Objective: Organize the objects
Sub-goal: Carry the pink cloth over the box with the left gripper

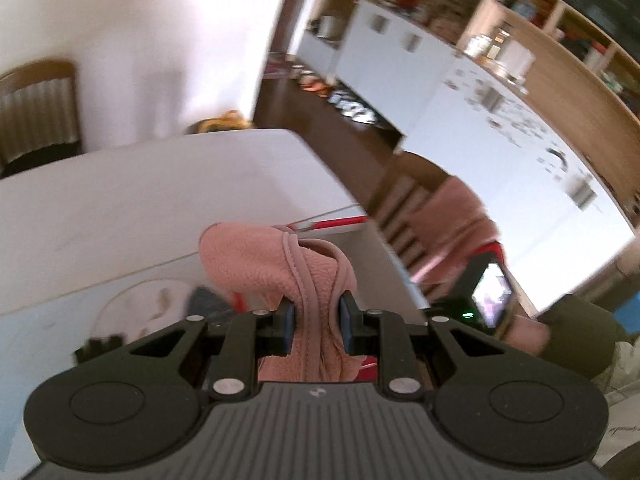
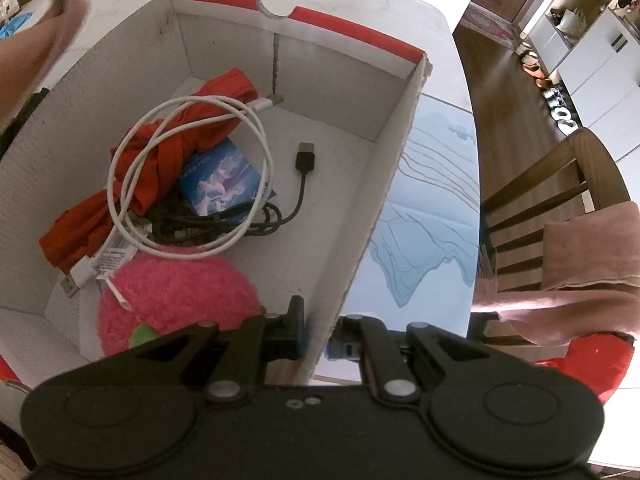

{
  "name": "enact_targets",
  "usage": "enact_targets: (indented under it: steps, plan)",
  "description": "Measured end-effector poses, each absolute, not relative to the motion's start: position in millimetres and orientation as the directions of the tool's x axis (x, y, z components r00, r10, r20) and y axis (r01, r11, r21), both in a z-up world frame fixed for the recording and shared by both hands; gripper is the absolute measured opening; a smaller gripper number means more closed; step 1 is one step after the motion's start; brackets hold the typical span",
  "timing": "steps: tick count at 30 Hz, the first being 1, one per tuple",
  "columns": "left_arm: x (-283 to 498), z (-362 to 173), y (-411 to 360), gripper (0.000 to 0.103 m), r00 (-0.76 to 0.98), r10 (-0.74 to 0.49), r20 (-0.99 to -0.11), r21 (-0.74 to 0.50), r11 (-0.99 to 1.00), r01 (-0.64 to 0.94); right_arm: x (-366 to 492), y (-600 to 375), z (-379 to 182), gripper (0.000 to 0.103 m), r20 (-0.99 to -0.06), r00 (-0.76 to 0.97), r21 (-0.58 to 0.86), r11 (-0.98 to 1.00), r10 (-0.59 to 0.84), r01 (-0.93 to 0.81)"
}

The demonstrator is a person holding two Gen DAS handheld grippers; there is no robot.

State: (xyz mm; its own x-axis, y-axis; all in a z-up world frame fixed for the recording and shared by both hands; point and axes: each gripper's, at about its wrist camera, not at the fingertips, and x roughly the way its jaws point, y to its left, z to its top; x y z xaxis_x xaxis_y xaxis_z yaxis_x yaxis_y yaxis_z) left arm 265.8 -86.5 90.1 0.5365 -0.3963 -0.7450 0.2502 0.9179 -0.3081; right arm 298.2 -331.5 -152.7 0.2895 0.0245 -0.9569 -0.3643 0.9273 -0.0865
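My left gripper [image 1: 317, 322] is shut on a pink fleece garment [image 1: 276, 264] and holds it above the table. My right gripper [image 2: 320, 336] is shut on the right wall of a white cardboard box [image 2: 384, 184] with a red rim. Inside the box lie a red cloth [image 2: 168, 152], a coiled white cable [image 2: 188, 176], a black USB cable [image 2: 296, 184], a blue booklet [image 2: 224, 180] and a pink fluffy toy [image 2: 180, 296]. The box rim shows in the left wrist view [image 1: 340, 224] behind the garment.
The white table [image 1: 160, 200] carries a light blue patterned mat [image 2: 432, 200]. A wooden chair [image 2: 560, 200] with pink cloth draped on it stands at the table's right side. Another chair [image 1: 36, 108] stands at the far end. White cabinets [image 1: 500, 128] line the wall.
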Motion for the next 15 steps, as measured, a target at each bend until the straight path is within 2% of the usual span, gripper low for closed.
enact_targets:
  steps: [4, 9, 15]
  plan:
    - [279, 85, -123, 0.021, 0.515, -0.455, -0.727, -0.316, 0.887, 0.338, 299, -331, -151, 0.007, -0.955, 0.297, -0.088, 0.928, 0.026, -0.363]
    - [306, 61, -157, 0.021, 0.485, -0.484, -0.728, -0.330, 0.869, 0.369, 298, -329, -149, 0.007, -0.951, 0.306, -0.081, 0.928, 0.037, -0.363]
    - [333, 13, -187, 0.021, 0.442, -0.459, -0.771, -0.310, 0.876, 0.368, 298, -327, -148, 0.007, -0.950, 0.310, -0.076, 0.928, 0.044, -0.365]
